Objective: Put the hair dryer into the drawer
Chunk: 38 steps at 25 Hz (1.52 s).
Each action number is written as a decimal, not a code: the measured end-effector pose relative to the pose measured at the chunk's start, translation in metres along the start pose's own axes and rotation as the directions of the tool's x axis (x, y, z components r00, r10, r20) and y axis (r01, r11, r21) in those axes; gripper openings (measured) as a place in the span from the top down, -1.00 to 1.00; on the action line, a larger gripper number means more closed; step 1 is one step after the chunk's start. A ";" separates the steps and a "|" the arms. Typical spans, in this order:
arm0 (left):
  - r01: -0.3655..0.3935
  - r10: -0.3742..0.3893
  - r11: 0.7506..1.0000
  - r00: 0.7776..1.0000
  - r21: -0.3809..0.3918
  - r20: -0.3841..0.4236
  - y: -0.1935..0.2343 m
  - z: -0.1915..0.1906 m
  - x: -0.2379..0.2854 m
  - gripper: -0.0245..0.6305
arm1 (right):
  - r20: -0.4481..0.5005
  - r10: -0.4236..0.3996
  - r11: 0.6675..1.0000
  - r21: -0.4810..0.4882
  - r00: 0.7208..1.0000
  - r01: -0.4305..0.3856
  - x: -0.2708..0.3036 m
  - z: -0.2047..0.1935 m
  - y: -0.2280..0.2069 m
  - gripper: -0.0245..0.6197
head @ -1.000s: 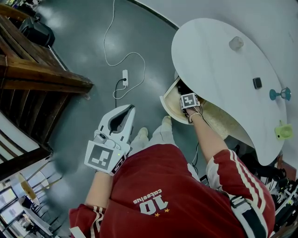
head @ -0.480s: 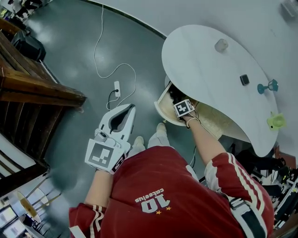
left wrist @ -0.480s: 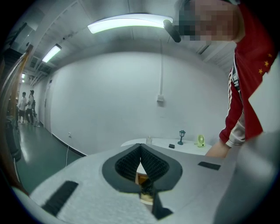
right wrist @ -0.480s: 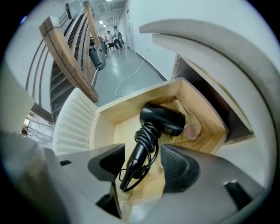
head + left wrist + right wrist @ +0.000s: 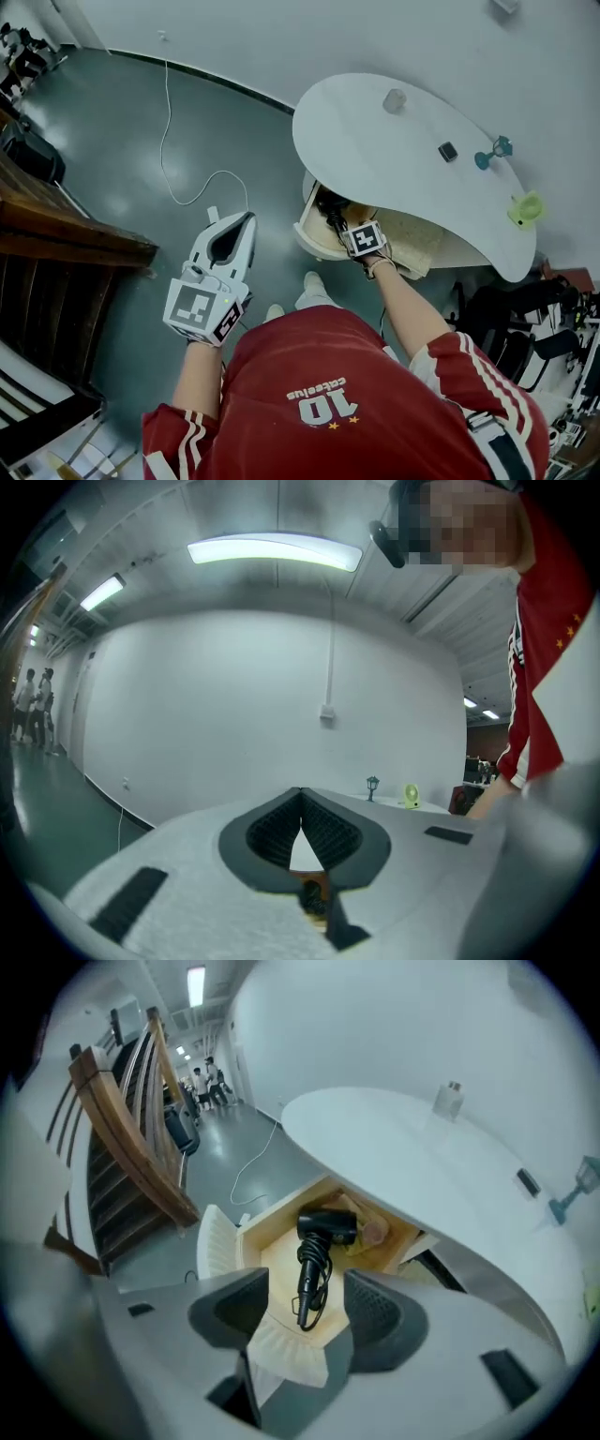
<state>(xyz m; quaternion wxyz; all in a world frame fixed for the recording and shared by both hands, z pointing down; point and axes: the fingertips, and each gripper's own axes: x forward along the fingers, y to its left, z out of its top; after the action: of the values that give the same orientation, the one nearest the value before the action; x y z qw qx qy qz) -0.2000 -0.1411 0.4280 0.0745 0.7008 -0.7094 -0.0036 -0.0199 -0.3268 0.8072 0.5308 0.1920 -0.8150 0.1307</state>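
Hair dryer: a black hair dryer (image 5: 326, 1225) lay flat on the floor of the open drawer, its head toward the back and its handle toward the front, with its cord bundled along the handle.
Drawer: the pale wooden drawer (image 5: 249, 1241) stood pulled out from under the table edge; a pale object sat behind the dryer's head, too small to identify.
Right gripper: the right gripper (image 5: 307, 1288) hung above the drawer and pointed steeply down into it. Its jaws stood wide apart, with the dryer visible between them but well below, touching neither pad.
Left gripper: the left gripper (image 5: 302, 797) was held out to the side, away from the drawer and roughly level. Its jaws were together at the tips with nothing between them.
Table: the white curved table (image 5: 375, 150) carried a small clear jar (image 5: 395, 99), a dark little block (image 5: 448, 151), a teal lamp figure (image 5: 494, 150) and a yellow-green mini fan (image 5: 526, 208), all well apart.
Surroundings: a white cable (image 5: 169, 155) trailed over the grey floor, and a wooden staircase (image 5: 66, 234) stood at the left.
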 end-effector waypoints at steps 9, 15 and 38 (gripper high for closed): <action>0.127 -0.127 0.992 0.992 -0.002 0.019 -0.002 0.009 -0.019 0.93 | 0.225 -0.124 0.978 0.195 0.967 0.080 -0.117 0.003 -0.008 0.13; 0.193 -0.195 0.981 0.978 0.031 0.078 -0.014 0.039 -0.041 0.93 | 0.399 -0.184 0.964 0.250 0.898 0.087 -0.210 0.010 0.002 0.14; 0.414 -0.454 0.886 0.867 0.210 0.207 -0.107 0.147 -0.049 0.93 | 0.833 -0.354 0.935 0.297 0.426 0.195 -0.537 0.029 0.065 0.14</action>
<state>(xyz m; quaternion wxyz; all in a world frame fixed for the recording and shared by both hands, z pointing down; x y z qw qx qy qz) -0.1094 -0.1088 0.2659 -0.0742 0.8401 -0.5348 -0.0523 0.1217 -0.1871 0.3029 0.0366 0.4024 -0.9147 -0.0114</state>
